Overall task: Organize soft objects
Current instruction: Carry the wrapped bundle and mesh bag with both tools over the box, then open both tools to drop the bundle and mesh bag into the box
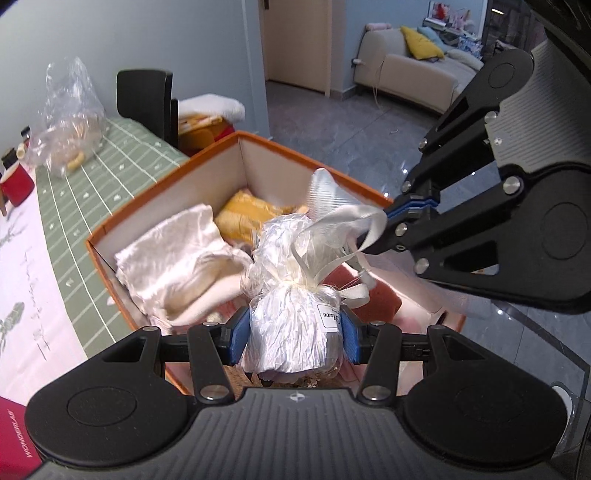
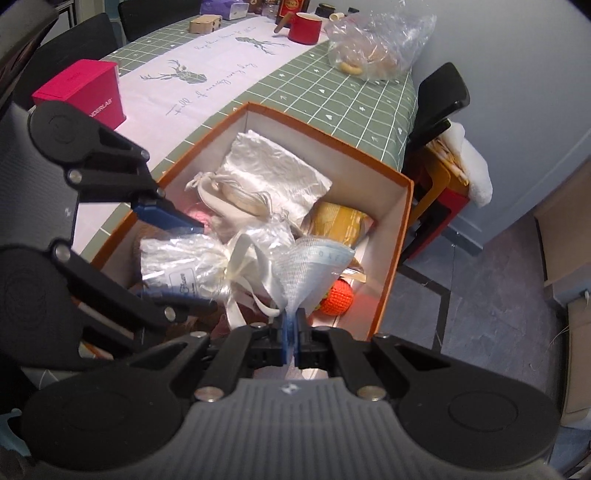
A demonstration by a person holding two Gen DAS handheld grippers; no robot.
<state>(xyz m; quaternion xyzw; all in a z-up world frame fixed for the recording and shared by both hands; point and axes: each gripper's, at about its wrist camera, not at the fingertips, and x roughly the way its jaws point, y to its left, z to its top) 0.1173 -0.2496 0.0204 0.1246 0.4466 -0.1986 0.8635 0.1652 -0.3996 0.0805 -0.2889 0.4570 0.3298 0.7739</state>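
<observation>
A bundle wrapped in crinkled clear film and tied with white ribbon hangs over the open orange box. My left gripper is shut on its body, with a blue pad on each side. My right gripper comes in from the right and is shut on the bundle's white gauzy ribbon tail. In the right wrist view, that gripper pinches the ribbon tail, and the left gripper holds the bundle. Inside the box lie a white satin pouch, a yellow packet and an orange crocheted ball.
The box sits at the corner of a table with a green checked cloth and a white runner. On the table are a pink box, a red mug and a clear bag of bread. A black chair holding folded cloth stands beside it.
</observation>
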